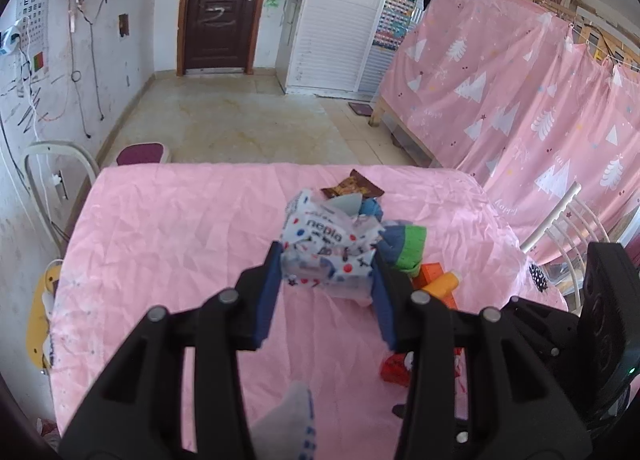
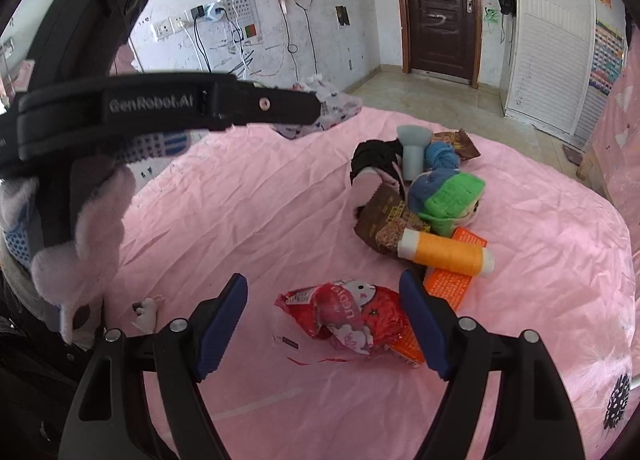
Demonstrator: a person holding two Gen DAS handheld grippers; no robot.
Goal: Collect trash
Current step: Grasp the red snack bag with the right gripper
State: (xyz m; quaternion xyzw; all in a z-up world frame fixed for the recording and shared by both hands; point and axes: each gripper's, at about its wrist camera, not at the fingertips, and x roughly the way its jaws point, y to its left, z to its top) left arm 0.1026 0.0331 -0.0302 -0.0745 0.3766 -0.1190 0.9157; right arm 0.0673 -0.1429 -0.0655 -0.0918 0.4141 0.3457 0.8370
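Observation:
My left gripper (image 1: 326, 264) is shut on a crumpled white nepia tissue wrapper (image 1: 324, 244) with red and blue dots and holds it above the pink table cloth (image 1: 180, 244). In the right wrist view the left gripper (image 2: 316, 108) shows from the side, with the wrapper (image 2: 340, 108) at its tip. My right gripper (image 2: 324, 296) is open, its fingers either side of a red crumpled wrapper (image 2: 352, 316) lying on the cloth. Brown snack wrappers (image 2: 384, 220) lie in the pile behind.
A pile holds an orange thread spool (image 2: 448, 252), orange cards (image 2: 452, 280), a green and blue knit item (image 2: 444, 196), blue yarn (image 2: 440, 154), a black cloth (image 2: 376, 156). A pink curtain (image 1: 520, 92) hangs at the right. Chairs (image 1: 52, 164) stand beside the table.

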